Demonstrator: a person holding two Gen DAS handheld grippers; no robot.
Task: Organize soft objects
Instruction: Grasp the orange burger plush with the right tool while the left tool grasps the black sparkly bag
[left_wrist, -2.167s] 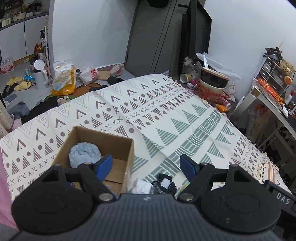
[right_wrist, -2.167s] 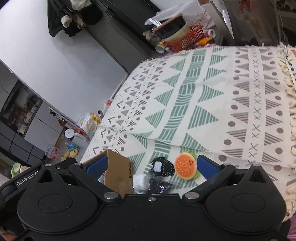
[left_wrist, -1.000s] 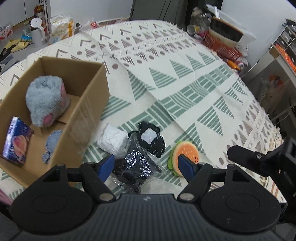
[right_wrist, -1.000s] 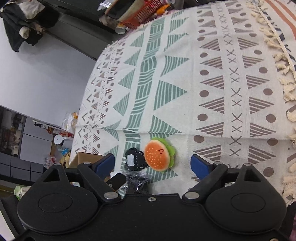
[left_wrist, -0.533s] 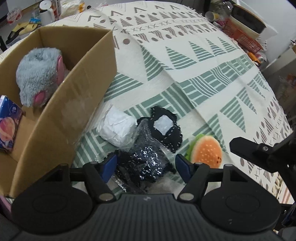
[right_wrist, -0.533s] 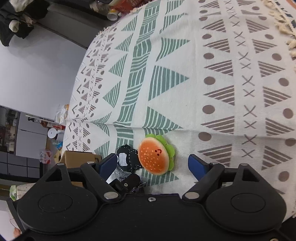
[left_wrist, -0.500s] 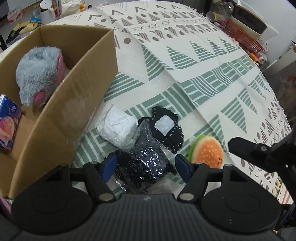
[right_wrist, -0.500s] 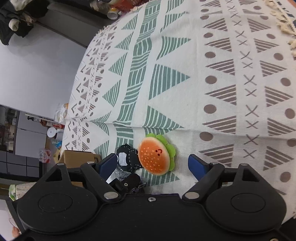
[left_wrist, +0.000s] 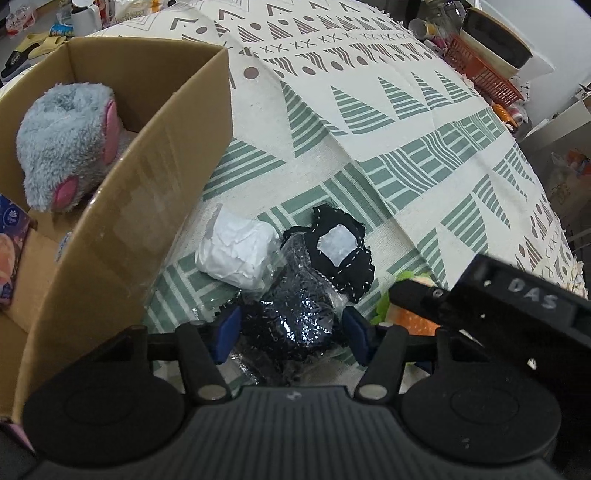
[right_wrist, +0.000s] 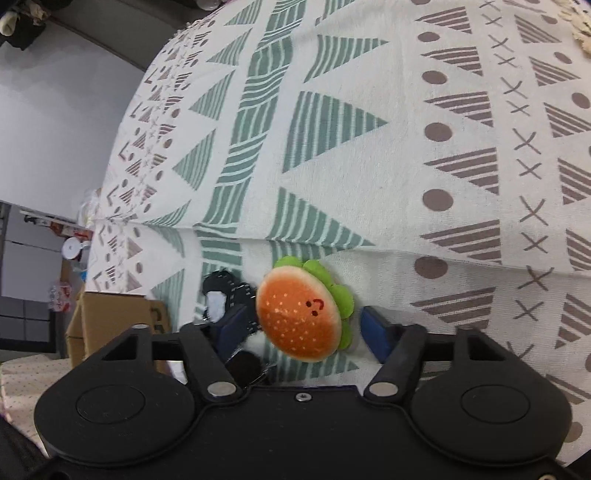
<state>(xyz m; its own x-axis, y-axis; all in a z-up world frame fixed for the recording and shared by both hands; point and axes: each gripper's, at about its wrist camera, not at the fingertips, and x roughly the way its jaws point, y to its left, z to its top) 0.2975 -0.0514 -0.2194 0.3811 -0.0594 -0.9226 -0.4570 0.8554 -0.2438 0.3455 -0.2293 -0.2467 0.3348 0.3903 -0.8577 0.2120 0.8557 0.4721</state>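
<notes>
A black sequinned item in a clear bag (left_wrist: 295, 314) lies on the patterned cloth between the fingers of my open left gripper (left_wrist: 291, 330); contact cannot be told. Just beyond it lie a white crumpled bundle (left_wrist: 236, 251) and a black fabric piece with a white patch (left_wrist: 340, 251). A burger plush (right_wrist: 303, 317) sits between the blue pads of my open right gripper (right_wrist: 304, 330), with small gaps on both sides. In the left wrist view the burger plush (left_wrist: 410, 317) is mostly hidden behind the right gripper's black housing (left_wrist: 517, 306).
An open cardboard box (left_wrist: 122, 221) stands at the left, holding a grey and pink plush (left_wrist: 62, 147) and a blue packet (left_wrist: 11, 251). The patterned cloth (right_wrist: 369, 147) stretches far beyond. A red basket (left_wrist: 480, 70) and clutter sit past its far edge.
Both grippers have come down and closer to the cloth. The left now straddles the black sequinned bag, the right straddles the burger plush. Both jaws look slightly narrower.
</notes>
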